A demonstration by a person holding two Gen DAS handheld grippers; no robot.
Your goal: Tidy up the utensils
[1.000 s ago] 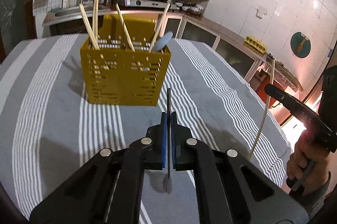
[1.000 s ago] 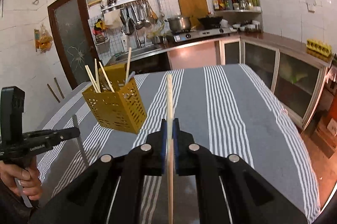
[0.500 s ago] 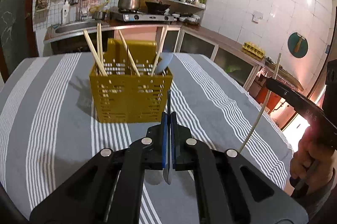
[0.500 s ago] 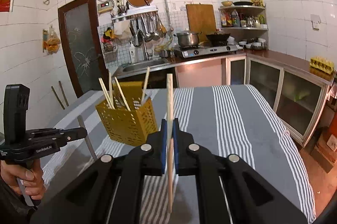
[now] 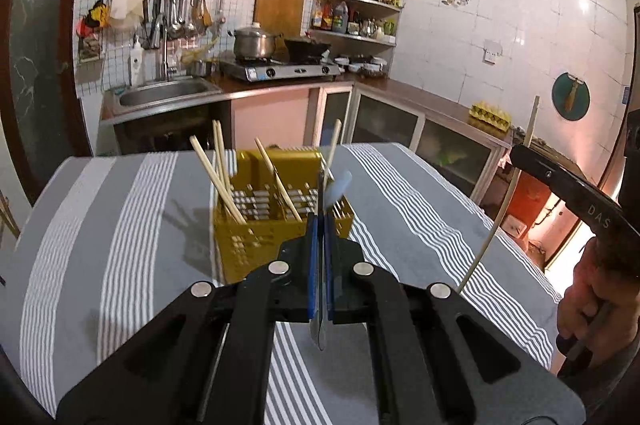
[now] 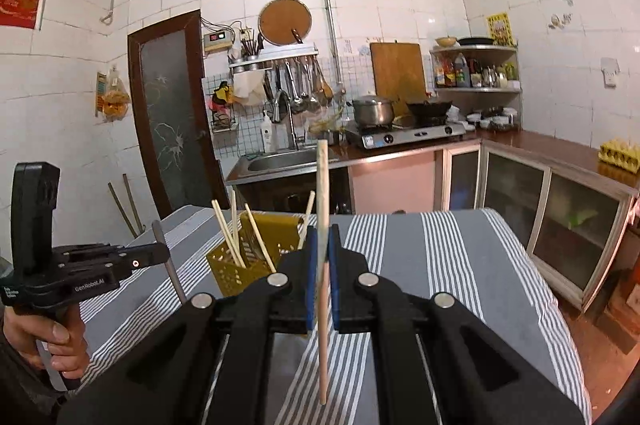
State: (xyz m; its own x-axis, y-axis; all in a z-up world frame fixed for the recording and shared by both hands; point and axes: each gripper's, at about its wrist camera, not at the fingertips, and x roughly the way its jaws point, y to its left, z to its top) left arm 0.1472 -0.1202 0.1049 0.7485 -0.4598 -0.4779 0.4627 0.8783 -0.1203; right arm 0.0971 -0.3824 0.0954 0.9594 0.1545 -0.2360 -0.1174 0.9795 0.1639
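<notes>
So, both tools are clamped tight on something thin right now. The left gripper (image 5: 319, 245) is closed on a flat metal utensil (image 5: 320, 329), probably a knife or something like it, though the type can't really be told edge-on; it is held upright between the blue pads, with its rounded lower end hanging below the jaws and its upper end poking up above them. Straight ahead of that gripper, just past the fingertips, the yellow perforated utensil basket (image 5: 256, 245) is seen sitting on the grey striped tablecloth (image 5: 120, 225), with several wooden chopsticks (image 5: 218, 181) leaning in it plus a pale blue spoon (image 5: 338, 187). The right gripper (image 6: 323, 257) is closed on a single wooden chopstick (image 6: 322, 185), held almost vertical, sticking well above the pads and dangling below them over the cloth. From that gripper the basket is found ahead and to the left, partly hidden behind the left finger. Off to the far left of the right wrist view the other tool is seen gripped by a hand (image 6: 52, 341), and on the right edge of the left wrist view the chopstick-holding tool is seen in the other hand (image 5: 588, 301).
</notes>
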